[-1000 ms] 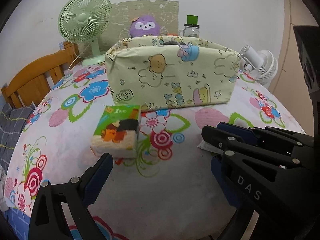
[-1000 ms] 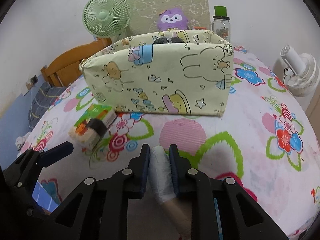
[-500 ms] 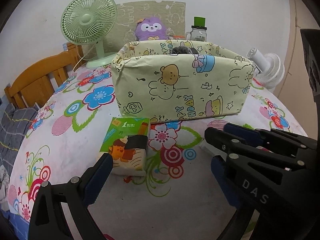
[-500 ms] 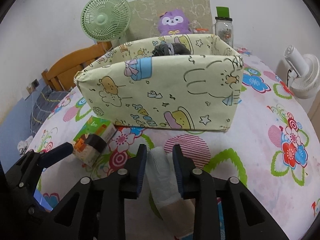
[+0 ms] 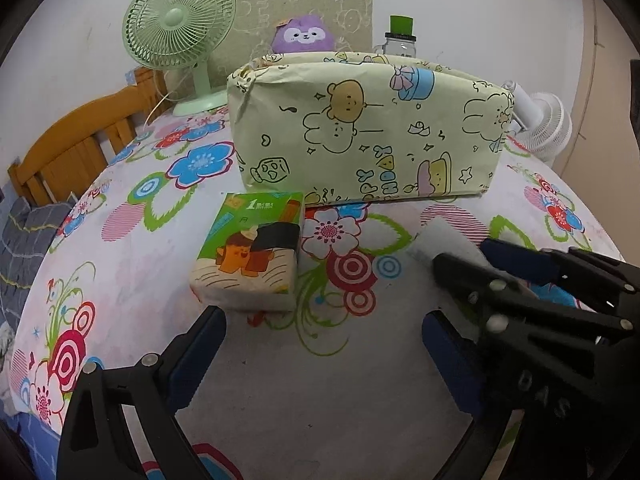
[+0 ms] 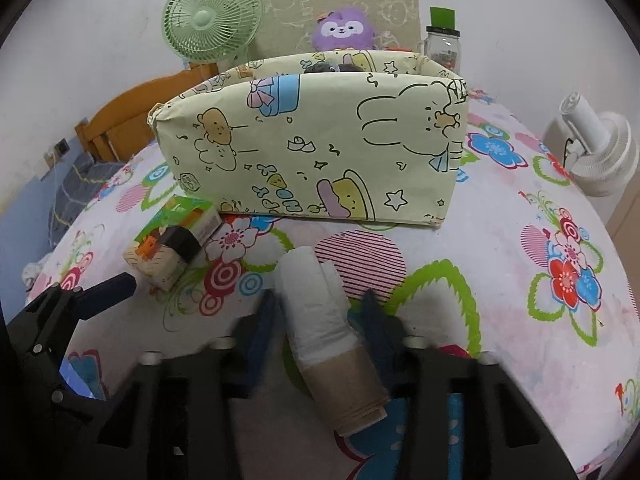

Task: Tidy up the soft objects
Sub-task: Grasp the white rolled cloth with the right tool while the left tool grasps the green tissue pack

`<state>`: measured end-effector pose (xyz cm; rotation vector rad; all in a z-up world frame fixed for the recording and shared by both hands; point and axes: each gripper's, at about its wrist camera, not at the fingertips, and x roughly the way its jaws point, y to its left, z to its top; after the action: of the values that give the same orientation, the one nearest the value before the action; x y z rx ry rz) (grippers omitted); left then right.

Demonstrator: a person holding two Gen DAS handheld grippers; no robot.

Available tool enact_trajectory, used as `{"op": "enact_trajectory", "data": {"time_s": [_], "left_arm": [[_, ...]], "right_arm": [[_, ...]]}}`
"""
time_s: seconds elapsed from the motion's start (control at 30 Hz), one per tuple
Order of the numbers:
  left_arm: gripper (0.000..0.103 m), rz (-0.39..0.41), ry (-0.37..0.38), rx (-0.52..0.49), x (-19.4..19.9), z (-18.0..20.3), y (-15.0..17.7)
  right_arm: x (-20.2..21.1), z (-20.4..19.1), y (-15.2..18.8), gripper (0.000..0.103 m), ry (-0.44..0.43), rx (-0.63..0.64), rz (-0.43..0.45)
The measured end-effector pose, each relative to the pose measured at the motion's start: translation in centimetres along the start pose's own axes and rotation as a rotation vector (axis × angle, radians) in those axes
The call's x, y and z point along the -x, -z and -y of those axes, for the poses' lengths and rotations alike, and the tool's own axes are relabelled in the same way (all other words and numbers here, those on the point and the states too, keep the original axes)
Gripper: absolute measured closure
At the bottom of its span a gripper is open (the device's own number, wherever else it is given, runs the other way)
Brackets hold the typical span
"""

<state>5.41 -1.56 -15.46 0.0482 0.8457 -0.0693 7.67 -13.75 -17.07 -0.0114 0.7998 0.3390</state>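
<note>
Left wrist: tissue pack (image 5: 249, 252), "1".

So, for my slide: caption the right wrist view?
Right claw open around a tissue roll before the cartoon-print box.

Soft, even indoor light fills both views, bright enough to show colours plainly, with no glare. Shadows are faint: a thin one lies under the pale yellow cartoon-print fabric box (image 5: 360, 136). Fisheye distortion bends the flower-patterned tablecloth surface (image 6: 520, 280) into a dome, and black vignetting closes the corners. The black right tool (image 6: 320, 312) is smeared with motion blur in both views; the background stays sharp.
</note>
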Motion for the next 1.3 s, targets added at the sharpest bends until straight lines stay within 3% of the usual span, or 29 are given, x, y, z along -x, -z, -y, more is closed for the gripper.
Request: {"op": "enact_trajectory", "data": {"time_s": [0.13,0.5,0.9,1.3], "left_arm": [[0.004,0.012,-0.002,-0.004,0.3,-0.1,-0.2],[0.004,0.049,-0.025,0.017,0.4,-2.1,-2.1],[0.005,0.027,-0.015,0.010,-1.2,-3.4,-3.2],[0.024,-0.016,-0.017,0.004,-2.8,-3.5,-4.1]], "right_arm": [[-0.1,0.0,0.0,0.078,0.015,-0.007,-0.001],[0.0,-0.9,-2.1,0.078,0.012,-0.014,0.026],[-1.2,-2.1,-3.6,0.078,0.009,-0.015,0.022],[-1.8,-2.0,-4.1,0.078,0.036,-0.035,0.007]]}}
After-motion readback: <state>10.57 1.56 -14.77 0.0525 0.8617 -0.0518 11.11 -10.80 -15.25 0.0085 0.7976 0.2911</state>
